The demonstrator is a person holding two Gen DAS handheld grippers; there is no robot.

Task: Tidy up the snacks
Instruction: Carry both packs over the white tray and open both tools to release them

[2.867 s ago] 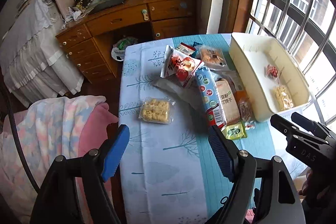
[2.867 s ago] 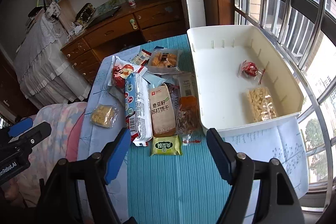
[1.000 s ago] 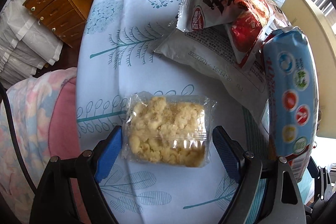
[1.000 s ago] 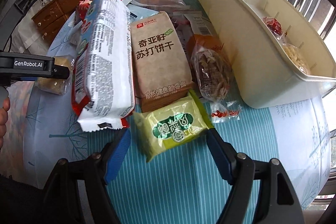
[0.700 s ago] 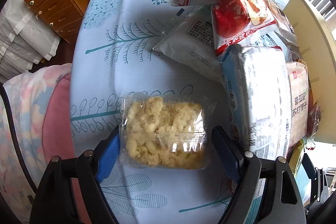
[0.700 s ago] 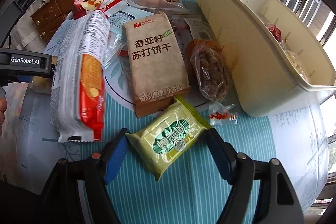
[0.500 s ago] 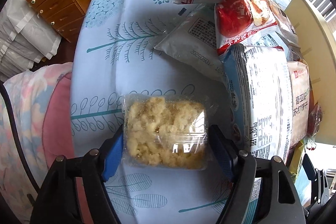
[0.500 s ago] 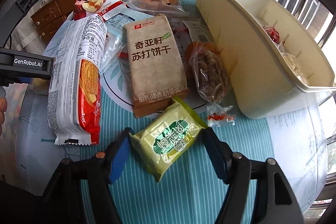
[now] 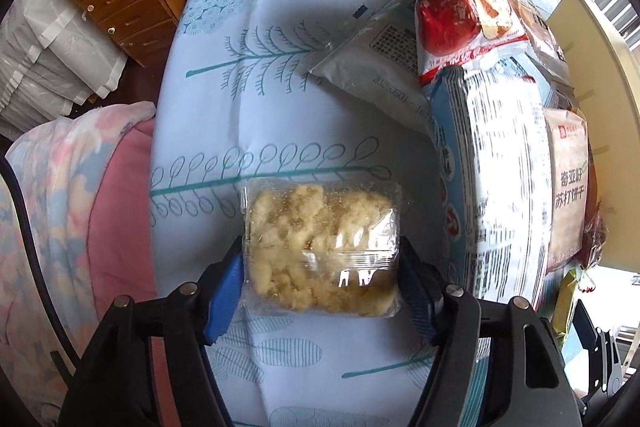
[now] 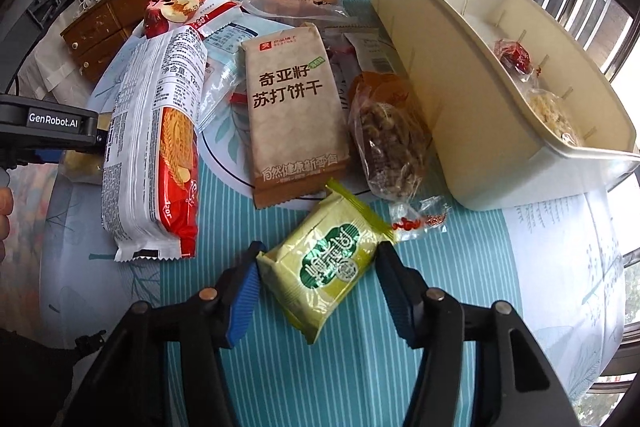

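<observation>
Blue fingers [image 9: 224,287] against clear crumbly-yellow snack packet [image 9: 320,247]

Between the left gripper's [image 9: 322,281] pads: a clear pack of crumbly cake [image 9: 320,247]. Right of it, a long biscuit sleeve [image 10: 154,151]; further right, a soda cracker pack [image 10: 294,115], then a storage bin [image 10: 472,99]. Before the cracker pack, a small pastry packet [image 10: 326,261] between the right gripper's [image 10: 318,289] pads.

Right hand-held gripper [image 10: 318,281]: blue pads press both sides of a yellow-green foil snack packet [image 10: 324,267] lying on the striped teal counter [image 10: 440,307]. Just beyond: brown paper cracker bag [image 10: 294,115]. Cream plastic bin [image 10: 472,99] holds two small packets, contents unclear.
</observation>
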